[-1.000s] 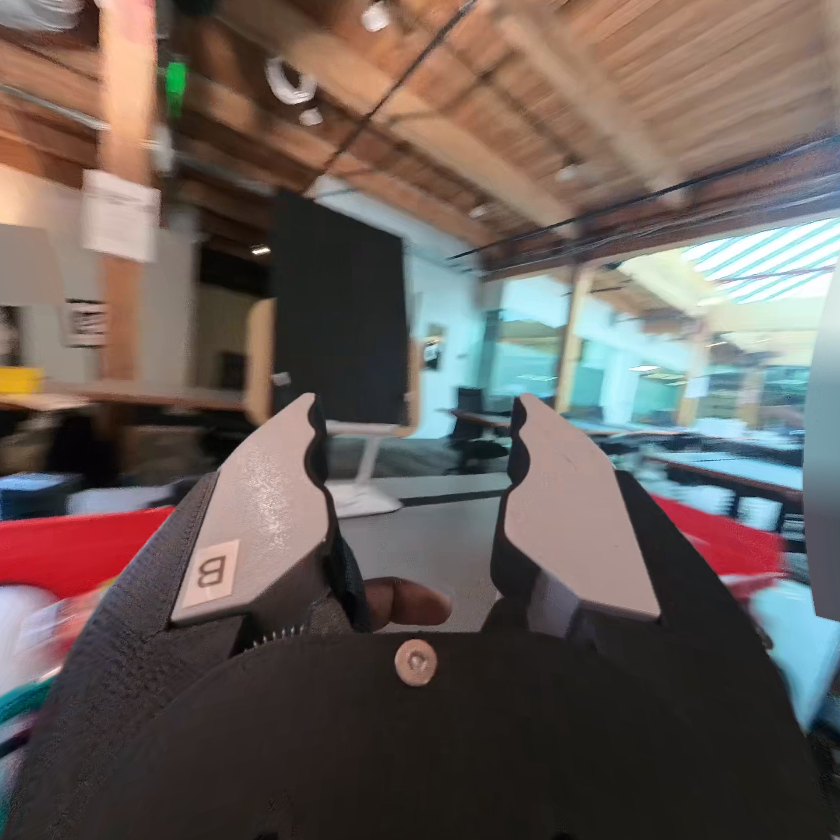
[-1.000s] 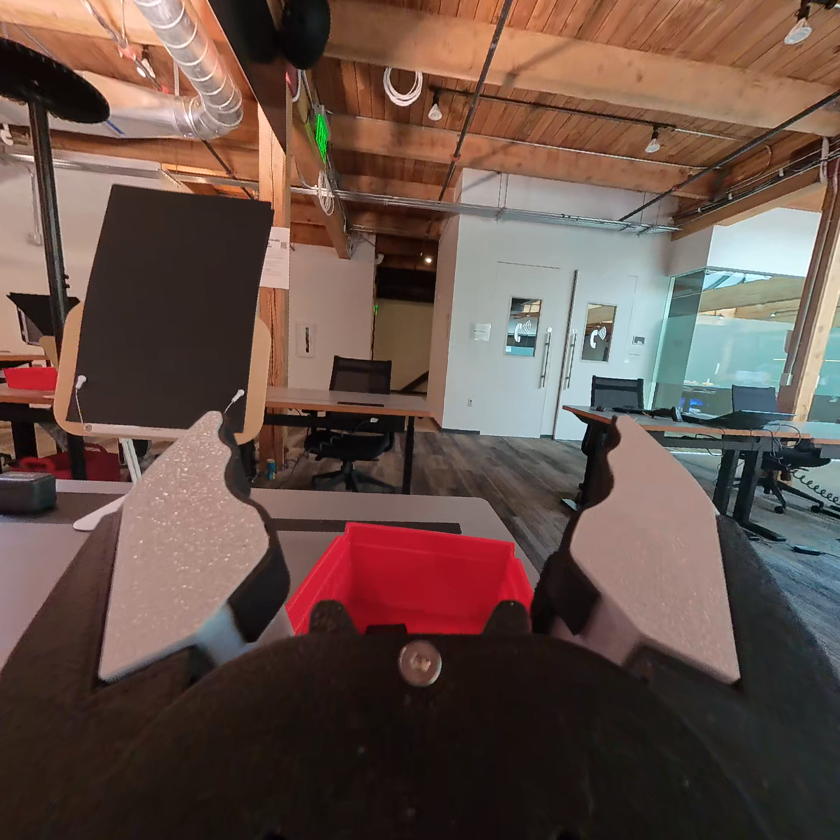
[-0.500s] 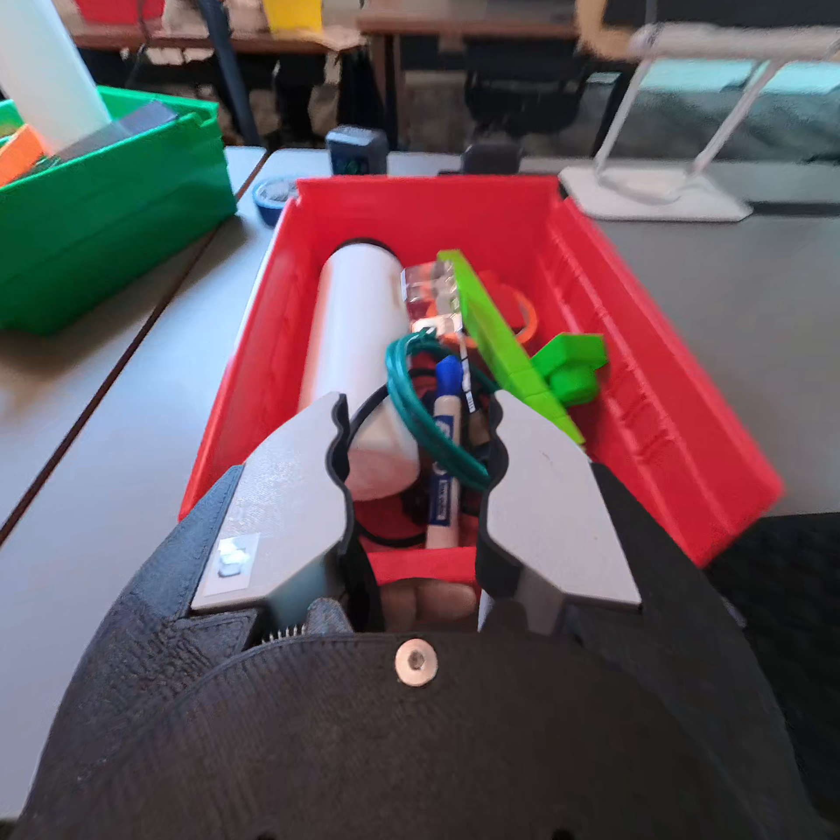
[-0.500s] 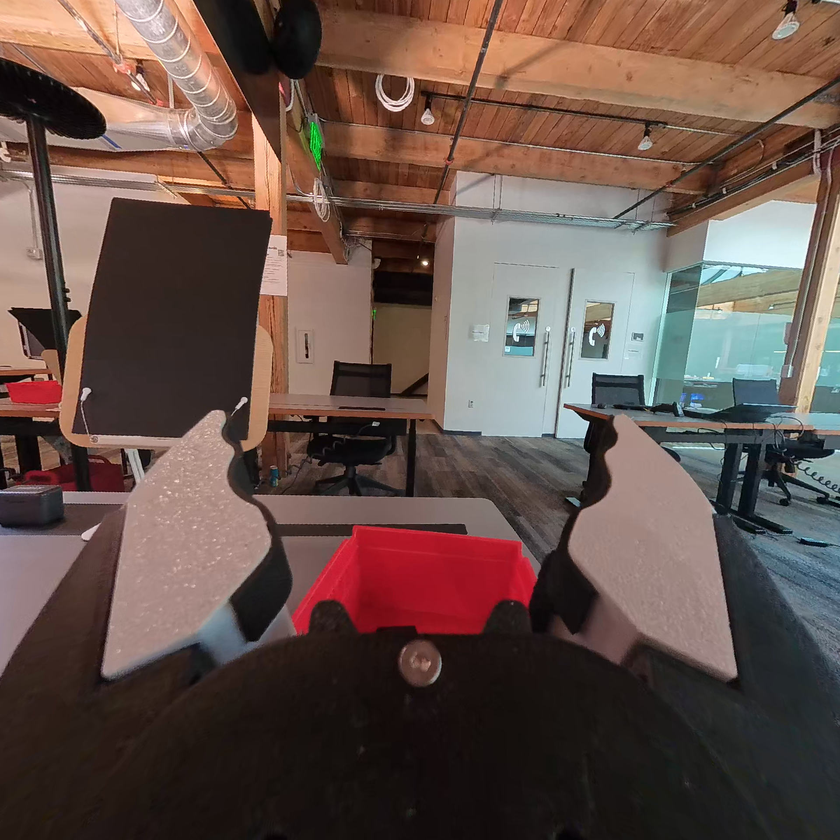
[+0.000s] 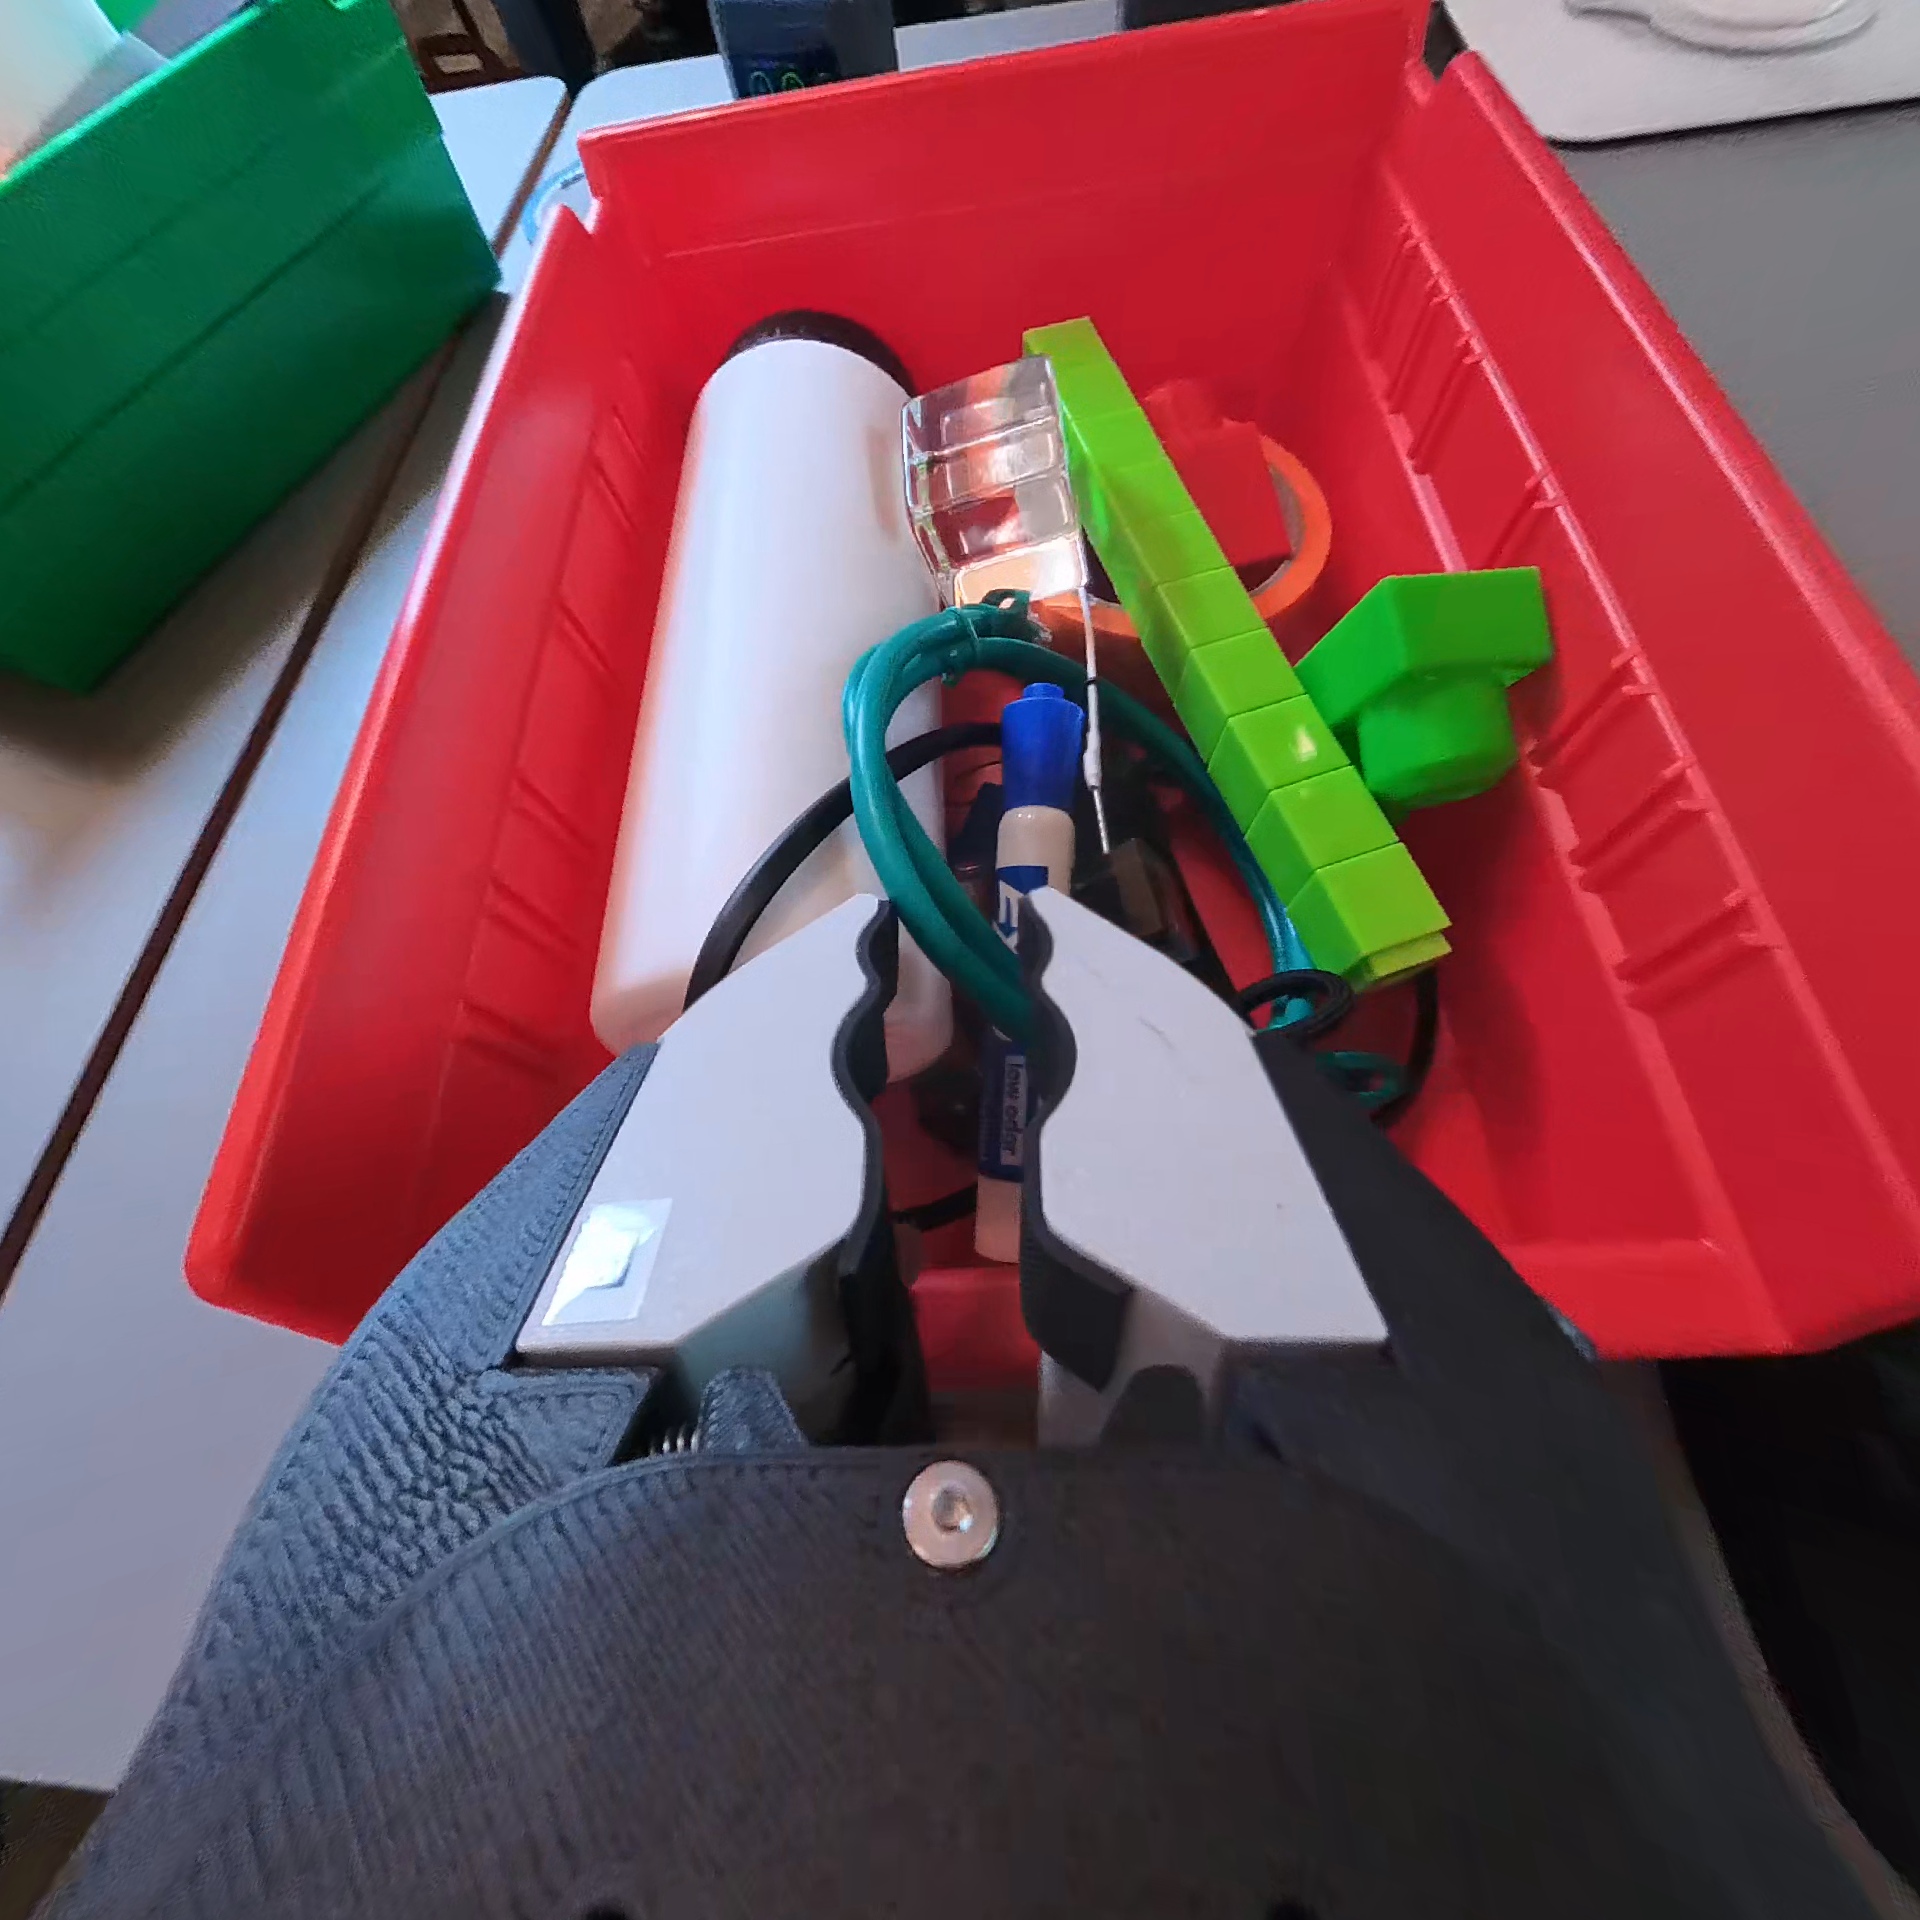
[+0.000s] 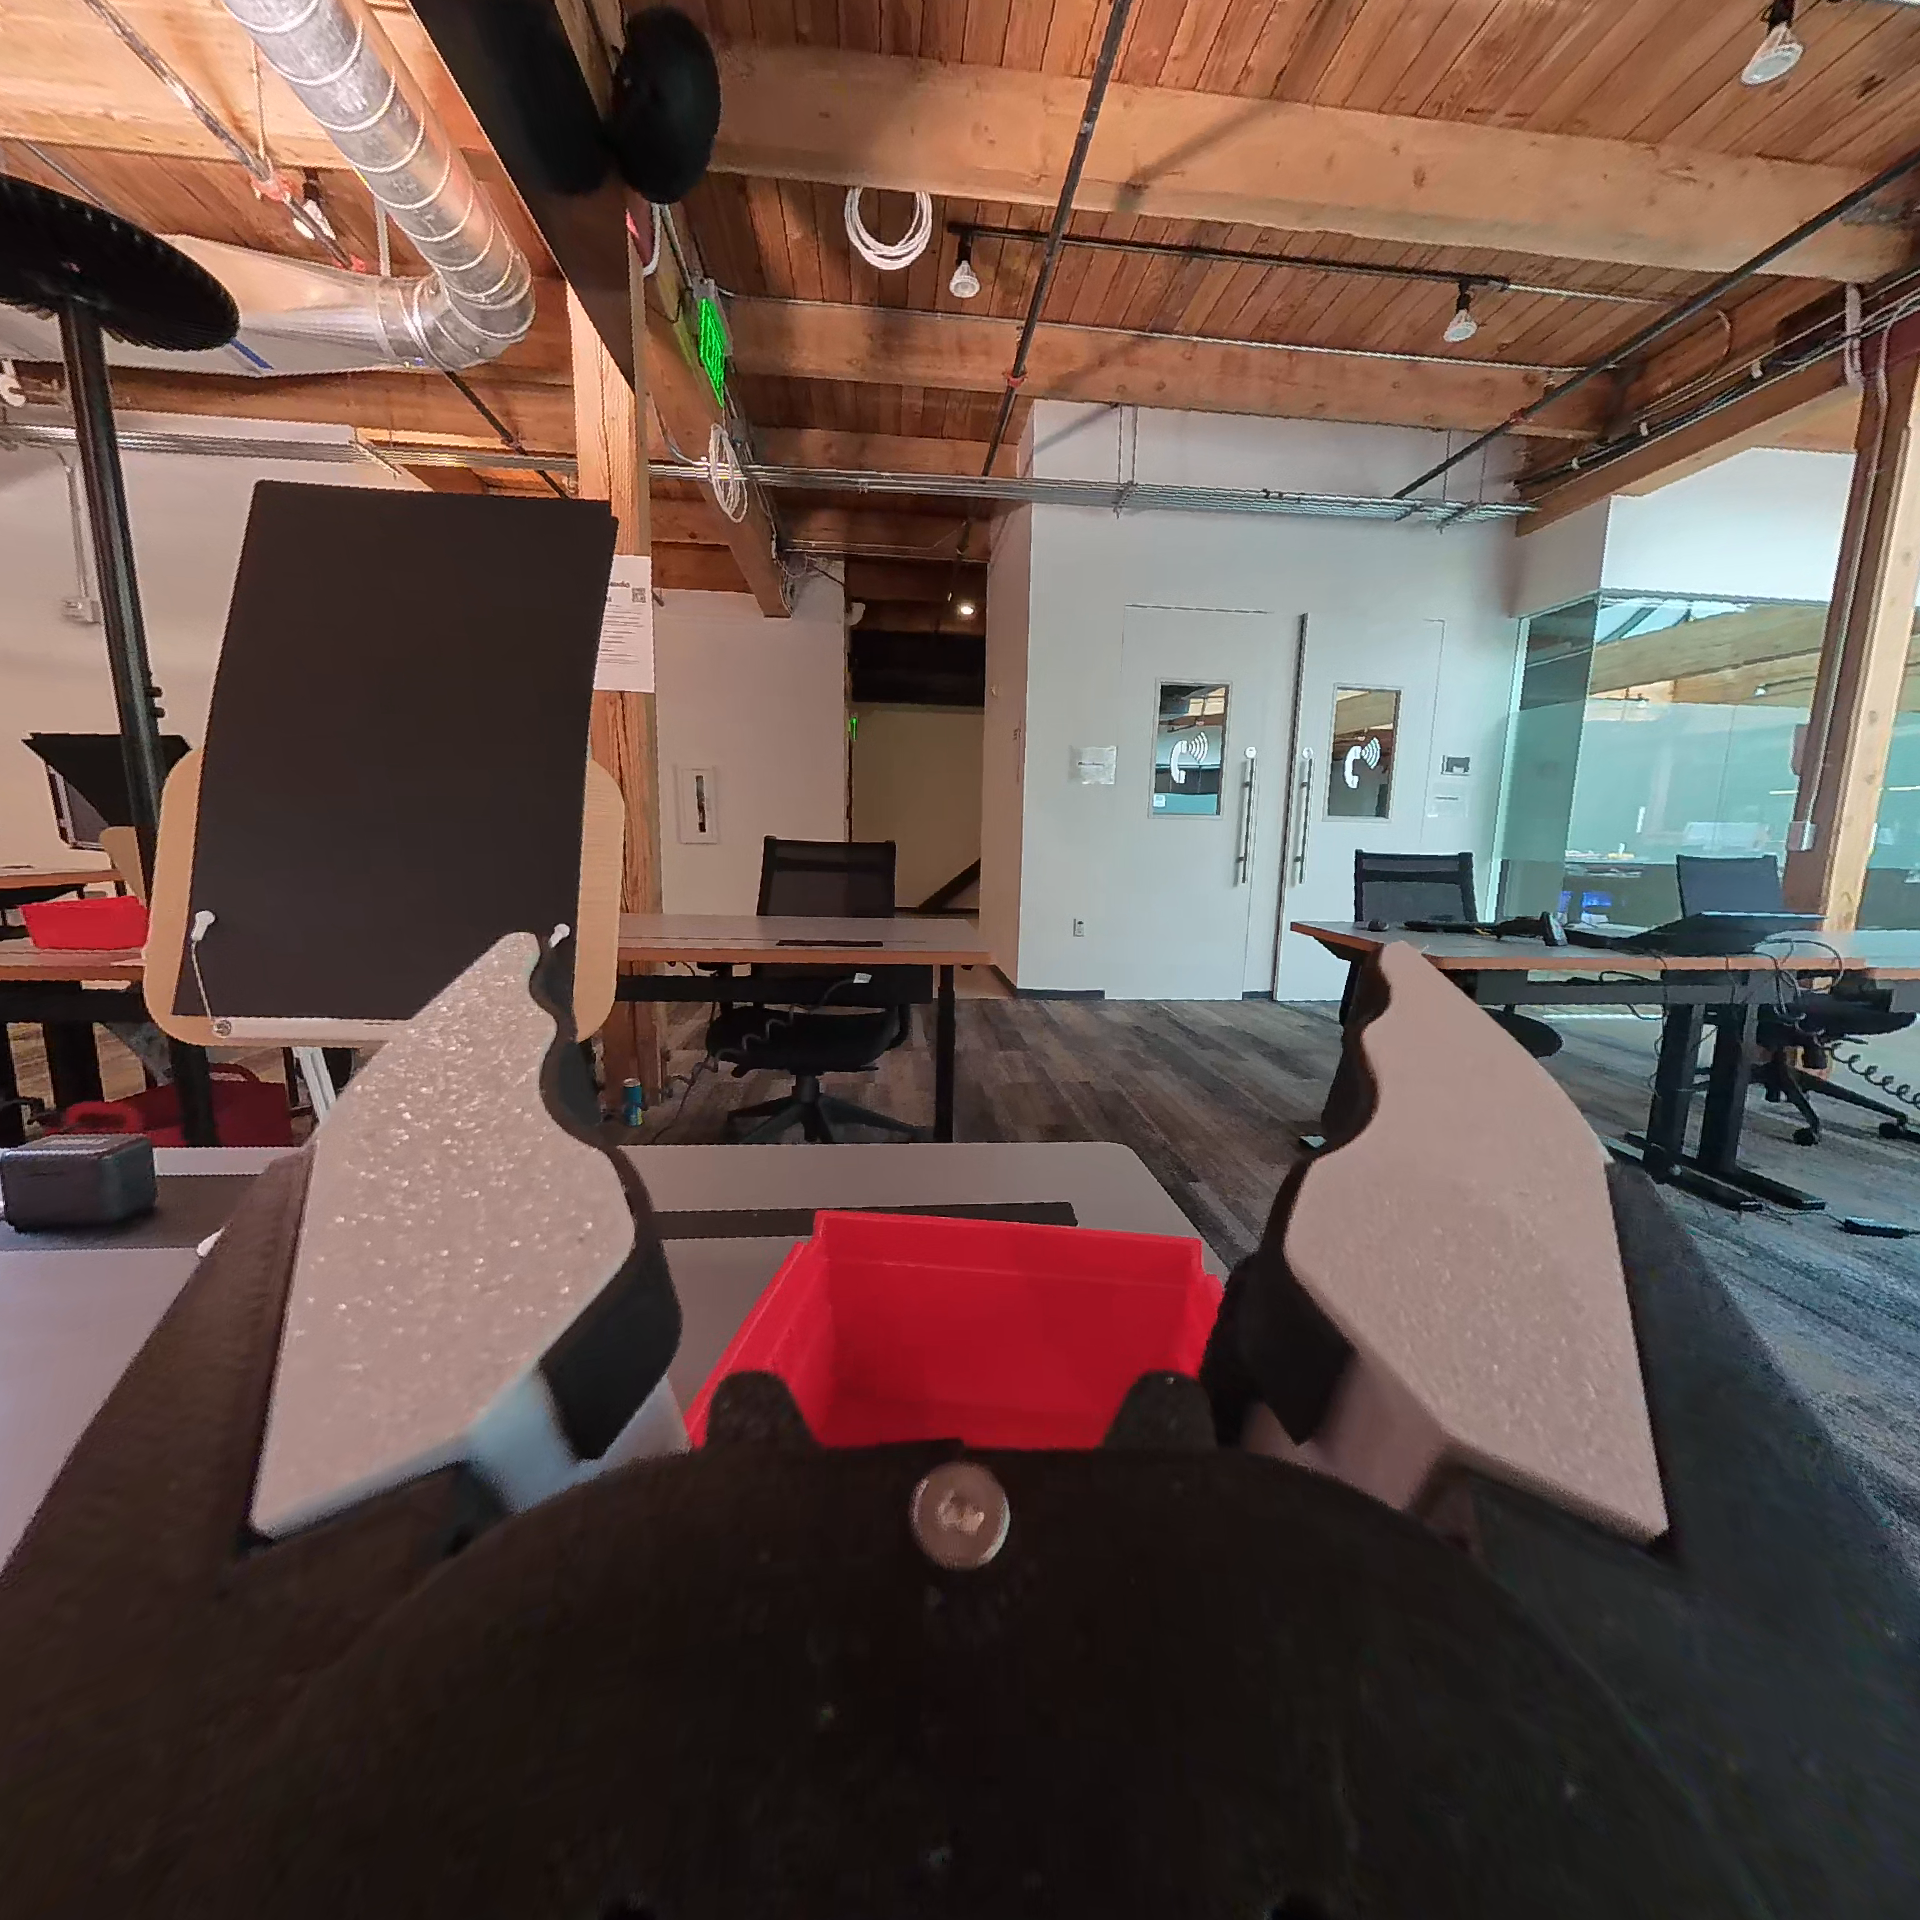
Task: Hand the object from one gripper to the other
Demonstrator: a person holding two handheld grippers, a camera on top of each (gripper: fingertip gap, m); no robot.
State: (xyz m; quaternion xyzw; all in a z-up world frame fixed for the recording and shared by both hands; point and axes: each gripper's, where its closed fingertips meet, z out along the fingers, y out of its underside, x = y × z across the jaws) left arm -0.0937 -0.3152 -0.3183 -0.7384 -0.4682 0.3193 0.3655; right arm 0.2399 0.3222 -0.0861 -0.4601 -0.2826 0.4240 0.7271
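In the left wrist view a red bin (image 5: 1714, 727) holds a white cylinder (image 5: 769, 644), a coiled green cable (image 5: 894, 810), a blue-capped marker (image 5: 1023, 821), a lime-green brick bar (image 5: 1226, 665), a lime-green part (image 5: 1434, 686) and a clear block (image 5: 992, 478). My left gripper (image 5: 956, 914) is down inside the bin. Its jaws stand a narrow gap apart, with the green cable and the marker between them. My right gripper (image 6: 961, 951) is wide open and empty, held level above the table. A red bin (image 6: 987, 1340) shows low between its fingers.
A green bin (image 5: 208, 343) stands on the table left of the red bin. An orange tape roll (image 5: 1299, 520) and a red brick (image 5: 1216, 457) lie at the bin's back. A black board on a stand (image 6: 395, 748) and a small dark box (image 6: 78, 1179) are at the left. About 75 cm separates my left fingertips from my right.
My left gripper has tipped down from facing the room into the red bin, moved closer to the cable and marker, and its jaws have narrowed. My right gripper has barely moved.
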